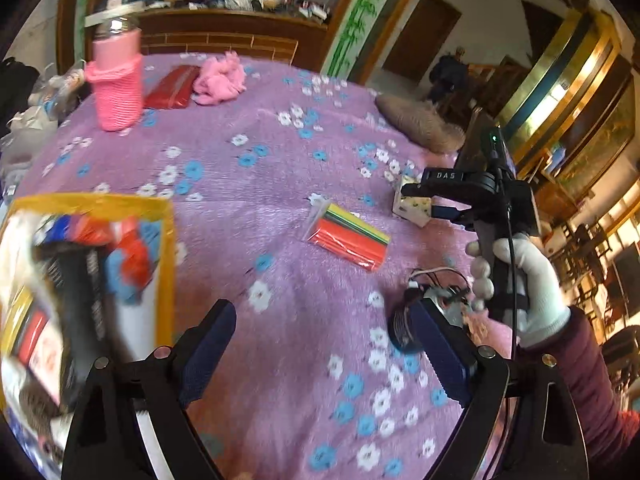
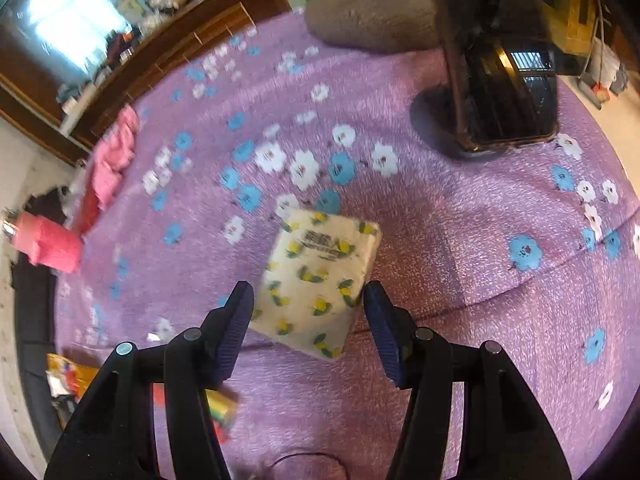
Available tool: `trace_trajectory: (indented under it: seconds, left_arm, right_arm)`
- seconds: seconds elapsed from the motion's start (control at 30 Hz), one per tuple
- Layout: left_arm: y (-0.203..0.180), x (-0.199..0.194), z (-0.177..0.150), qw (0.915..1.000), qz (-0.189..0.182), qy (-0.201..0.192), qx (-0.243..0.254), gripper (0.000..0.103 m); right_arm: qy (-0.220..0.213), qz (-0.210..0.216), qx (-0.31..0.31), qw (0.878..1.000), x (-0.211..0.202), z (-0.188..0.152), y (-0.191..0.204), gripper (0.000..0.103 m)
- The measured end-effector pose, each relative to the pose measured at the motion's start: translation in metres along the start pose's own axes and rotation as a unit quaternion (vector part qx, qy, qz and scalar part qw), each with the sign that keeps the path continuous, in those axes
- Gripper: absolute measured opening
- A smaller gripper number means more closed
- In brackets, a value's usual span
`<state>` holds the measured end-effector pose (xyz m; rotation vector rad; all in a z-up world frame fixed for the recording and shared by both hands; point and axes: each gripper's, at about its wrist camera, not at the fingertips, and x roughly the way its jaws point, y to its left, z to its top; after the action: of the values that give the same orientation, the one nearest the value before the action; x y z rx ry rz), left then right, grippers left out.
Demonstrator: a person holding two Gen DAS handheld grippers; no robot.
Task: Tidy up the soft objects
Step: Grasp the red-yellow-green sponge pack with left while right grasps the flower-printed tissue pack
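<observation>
A purple flowered bedspread [image 1: 280, 168] carried the scattered items as both handheld claws worked above it. At far left in the left wrist view, a yellow-edged snack bag [image 1: 92, 280] lay blurred at the frame's edge, just beside the left gripper [image 1: 320, 356], whose blue-padded jaws stood spread wide with nothing between them. Behind it, a bottle in a pink knitted sleeve [image 1: 116, 84] stood upright, with a red packet [image 1: 172, 88] and a pink fluffy cloth [image 1: 220, 80] beside it near the headboard. Toward the middle lay a clear pack of coloured sheets [image 1: 348, 236], flat on the cover. Further right sat a tissue pack [image 2: 316, 276] printed with lemons; in the right wrist view the right gripper [image 2: 308, 320] hung over it, jaws parted on either side of the pack's near end, the pads not pressing on it. A white-gloved hand [image 1: 528, 280] gripped that tool's handle. A brown furry cushion [image 2: 372, 16] rested at the bed's far right.
</observation>
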<state>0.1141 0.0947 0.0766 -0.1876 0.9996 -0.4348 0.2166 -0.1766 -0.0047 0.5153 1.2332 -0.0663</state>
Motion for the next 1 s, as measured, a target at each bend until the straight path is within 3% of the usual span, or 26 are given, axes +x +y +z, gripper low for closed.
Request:
trace_trajectory:
  seconds: [0.03, 0.2, 0.3, 0.4, 0.57, 0.63, 0.77, 0.87, 0.97, 1.0]
  left_arm:
    - [-0.002, 0.008, 0.004, 0.9999, -0.006, 0.008, -0.003, 0.090]
    - [0.002, 0.063, 0.031, 0.9969, -0.023, 0.063, -0.042, 0.090]
    - [-0.001, 0.095, 0.048, 0.9960, 0.014, 0.076, -0.046, 0.090]
    - [-0.017, 0.123, 0.064, 0.9950, 0.062, 0.072, -0.030, 0.090]
    - [-0.058, 0.164, 0.077, 0.9881, 0.139, 0.058, 0.029, 0.090]
    - [-0.078, 0.180, 0.078, 0.9802, 0.176, 0.054, 0.072, 0.091]
    - [-0.099, 0.204, 0.068, 0.9472, 0.261, 0.084, 0.166, 0.090]
    - [-0.100, 0.198, 0.056, 0.9313, 0.283, 0.104, 0.205, 0.090]
    - [-0.084, 0.166, 0.049, 0.9254, 0.292, 0.099, 0.221, 0.090]
    - [-0.079, 0.156, 0.047, 0.9281, 0.290, 0.094, 0.214, 0.090]
  right_arm:
    - [0.003, 0.002, -0.008, 1.000, 0.002, 0.000, 0.000, 0.055]
    - [-0.027, -0.003, -0.033, 0.999, -0.026, -0.025, -0.017, 0.027]
    - [-0.054, 0.007, -0.037, 0.998, -0.048, -0.056, -0.033, 0.026]
    - [-0.073, 0.048, -0.031, 0.996, -0.057, -0.075, -0.048, 0.026]
    - [-0.082, 0.105, 0.007, 0.991, -0.049, -0.075, -0.069, 0.026]
    - [-0.080, 0.125, 0.012, 0.989, -0.048, -0.074, -0.073, 0.026]
    - [-0.086, 0.125, -0.003, 0.988, -0.050, -0.077, -0.067, 0.026]
    - [-0.099, 0.114, -0.014, 0.988, -0.056, -0.079, -0.064, 0.027]
    - [-0.098, 0.121, -0.006, 0.988, -0.057, -0.080, -0.068, 0.034]
    - [-0.098, 0.120, -0.003, 0.988, -0.057, -0.080, -0.069, 0.036]
